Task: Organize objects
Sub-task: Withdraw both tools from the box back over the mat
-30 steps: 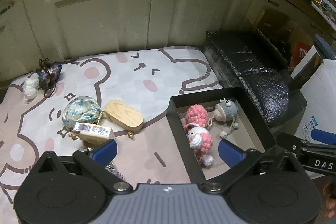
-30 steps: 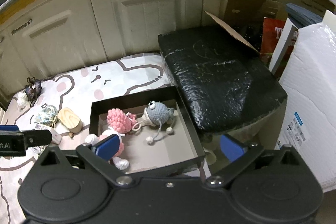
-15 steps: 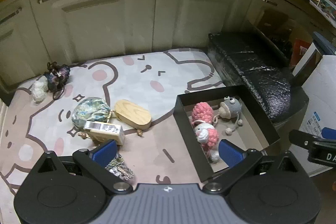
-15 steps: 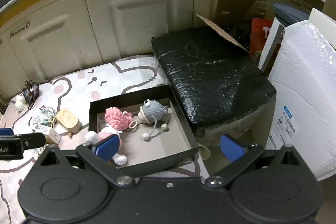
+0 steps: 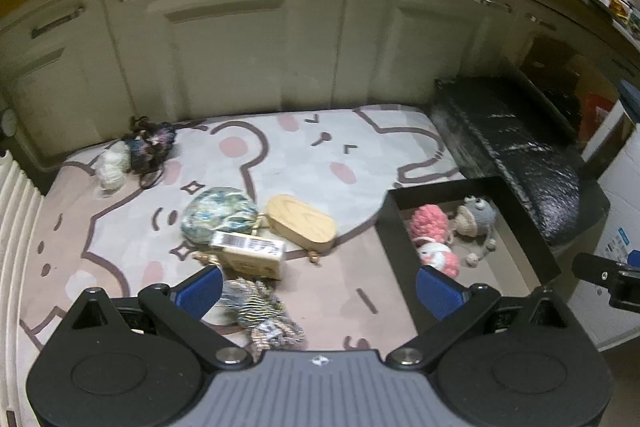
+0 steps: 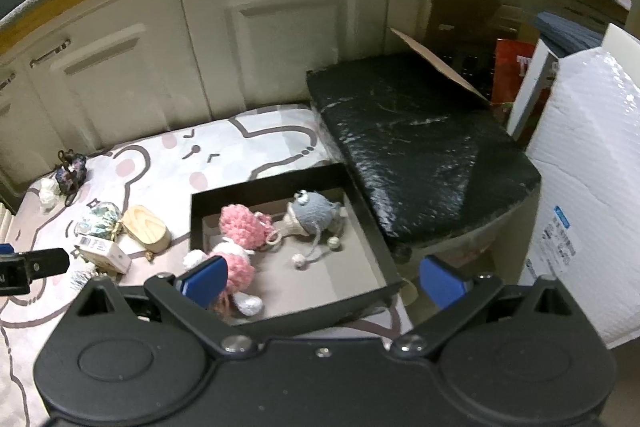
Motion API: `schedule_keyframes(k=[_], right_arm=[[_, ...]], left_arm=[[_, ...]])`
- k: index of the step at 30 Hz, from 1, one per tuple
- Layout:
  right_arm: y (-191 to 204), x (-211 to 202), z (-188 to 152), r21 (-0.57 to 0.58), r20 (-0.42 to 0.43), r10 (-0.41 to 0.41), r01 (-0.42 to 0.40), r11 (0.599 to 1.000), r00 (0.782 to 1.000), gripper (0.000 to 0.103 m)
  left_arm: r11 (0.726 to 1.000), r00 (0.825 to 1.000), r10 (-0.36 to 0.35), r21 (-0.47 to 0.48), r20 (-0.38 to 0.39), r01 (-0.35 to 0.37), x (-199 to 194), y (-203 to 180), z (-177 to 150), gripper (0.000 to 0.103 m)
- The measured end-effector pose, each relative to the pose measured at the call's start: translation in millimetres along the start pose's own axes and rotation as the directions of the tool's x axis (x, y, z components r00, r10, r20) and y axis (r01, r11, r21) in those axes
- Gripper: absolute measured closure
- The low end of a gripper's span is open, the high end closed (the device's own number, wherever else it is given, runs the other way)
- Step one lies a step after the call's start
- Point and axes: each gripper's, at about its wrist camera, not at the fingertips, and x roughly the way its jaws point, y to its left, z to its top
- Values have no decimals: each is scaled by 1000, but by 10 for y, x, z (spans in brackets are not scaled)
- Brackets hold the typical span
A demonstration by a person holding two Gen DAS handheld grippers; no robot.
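Note:
A black open box (image 5: pixel 538 251) (image 6: pixel 366 223) on the cartoon mat holds a pink crochet toy (image 5: pixel 430 223) (image 6: pixel 242 227), a pink-and-white one (image 5: pixel 438 257) and a grey one (image 5: pixel 478 215) (image 6: pixel 316 215). Left of the box lie a wooden oval box (image 5: pixel 302 223) (image 6: pixel 146 227), a blue-green pouch (image 5: pixel 218 215), a small barcoded carton (image 5: pixel 250 253) (image 6: pixel 104 251) and a striped knitted piece (image 5: pixel 260 315). My left gripper (image 5: pixel 318 287) is open and empty above the mat. My right gripper (image 6: pixel 322 277) is open and empty above the box's near side.
A dark knitted item (image 5: pixel 150 147) and a white yarn ball (image 5: pixel 112 167) lie at the mat's far left. A black wrapped bundle (image 6: pixel 416 143) lies right of the box, white bubble wrap (image 6: pixel 588 187) beyond it. Cream cabinet doors (image 5: pixel 256 47) stand behind.
Both grippers have drawn back and up from the box, so more of the mat shows. The striped knitted piece has come into the left view. Nothing was grasped.

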Motion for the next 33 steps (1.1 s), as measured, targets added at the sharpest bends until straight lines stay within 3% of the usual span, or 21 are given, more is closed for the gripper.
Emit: schedule_keyframes(k=[18, 33], right_arm=[[962, 186, 265, -125, 3, 127, -126, 984, 992, 0], [1710, 341, 350, -250, -18, 197, -195, 948, 980, 0]], left_arm=[[985, 990, 129, -119, 61, -121, -154, 896, 80, 1], [943, 964, 243, -258, 111, -209, -153, 1503, 82, 1]])
